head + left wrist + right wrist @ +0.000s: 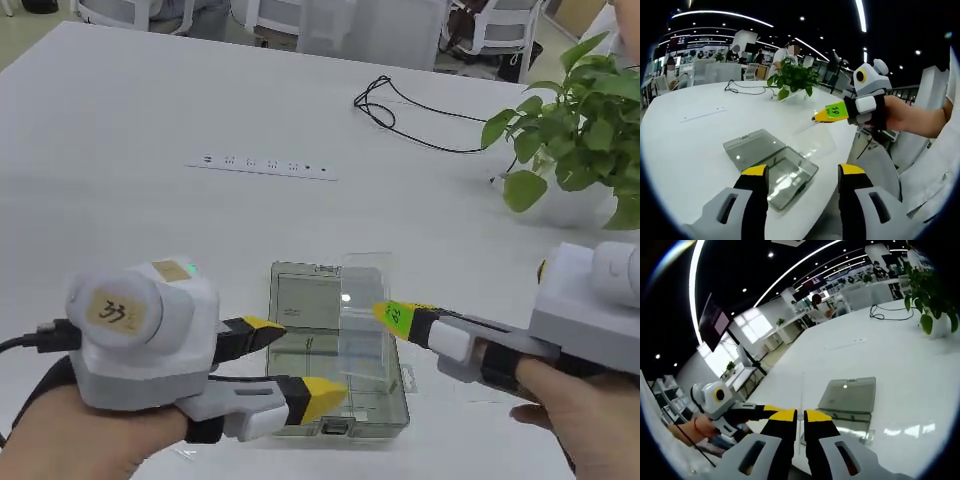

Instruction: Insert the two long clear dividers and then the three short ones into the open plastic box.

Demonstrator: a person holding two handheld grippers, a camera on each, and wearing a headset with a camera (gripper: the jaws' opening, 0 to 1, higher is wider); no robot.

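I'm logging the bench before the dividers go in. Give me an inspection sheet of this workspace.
Surface: white table, glossy.
Job's things: open clear plastic box, lid laid back flat; one clear divider held upright over it; other dividers too transparent to make out.
Clutter: potted plant at the table's far right.
Grippers: left gripper open at the box's near left corner; right gripper shut on the clear divider.
Cables: black cable looped on the table; white power strip lying flat.
Surroundings: office chairs beyond the table.
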